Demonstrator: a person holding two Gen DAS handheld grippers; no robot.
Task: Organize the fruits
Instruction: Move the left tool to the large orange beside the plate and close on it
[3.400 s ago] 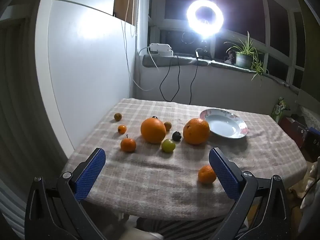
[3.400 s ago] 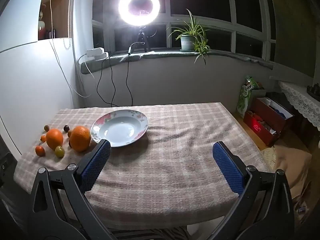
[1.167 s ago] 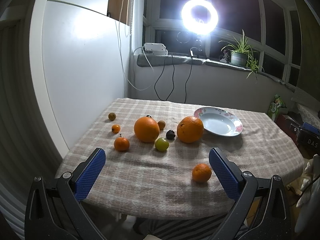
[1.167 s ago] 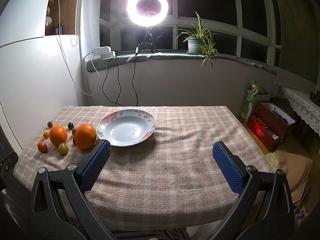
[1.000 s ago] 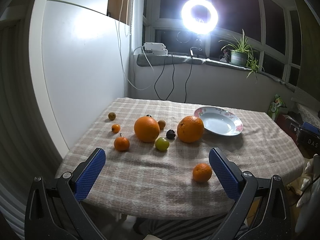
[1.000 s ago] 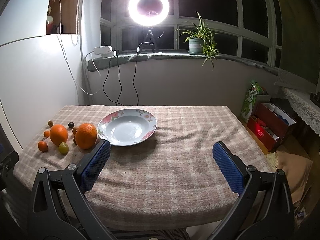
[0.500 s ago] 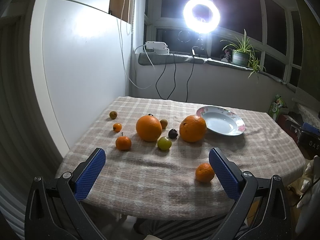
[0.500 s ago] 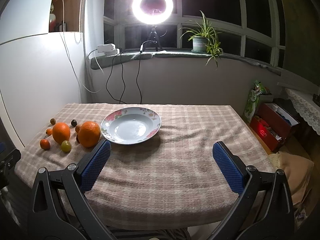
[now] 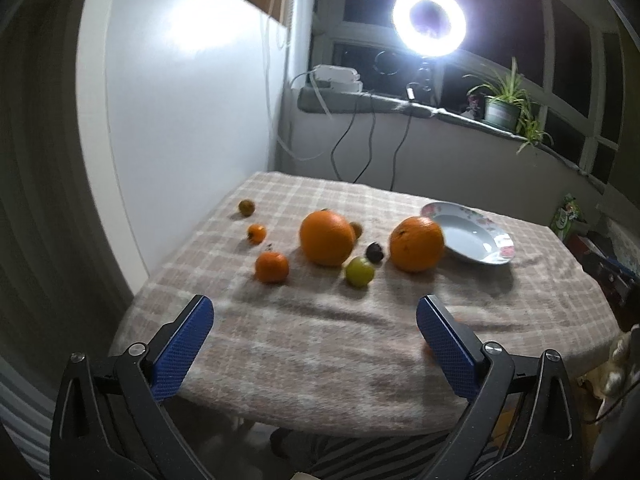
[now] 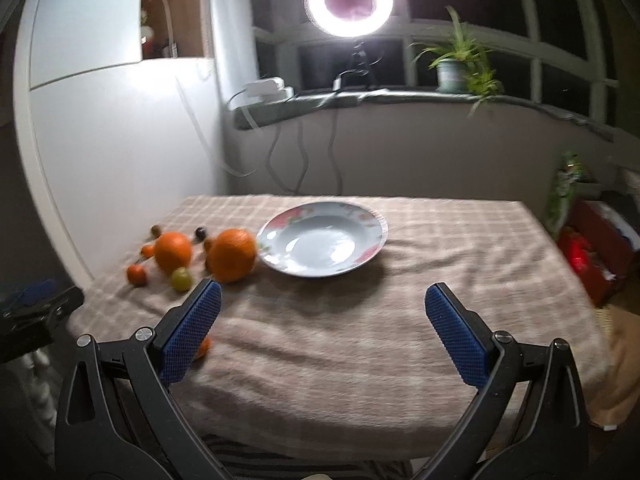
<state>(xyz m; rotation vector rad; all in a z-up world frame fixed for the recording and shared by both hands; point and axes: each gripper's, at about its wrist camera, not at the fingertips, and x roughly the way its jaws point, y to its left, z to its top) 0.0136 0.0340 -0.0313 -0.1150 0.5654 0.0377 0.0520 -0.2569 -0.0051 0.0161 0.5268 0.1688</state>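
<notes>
Peeking from behind right tool: small orange.

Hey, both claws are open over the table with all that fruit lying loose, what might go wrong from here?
1. The small orange near the table's front edge is mostly hidden behind the right claw's finger; a nudge may roll it off.
2. The green fruit and dark fruit sit close between two big oranges, so the left claw may bump neighbours.
3. The frames are blurred, so aim may be off.
</notes>
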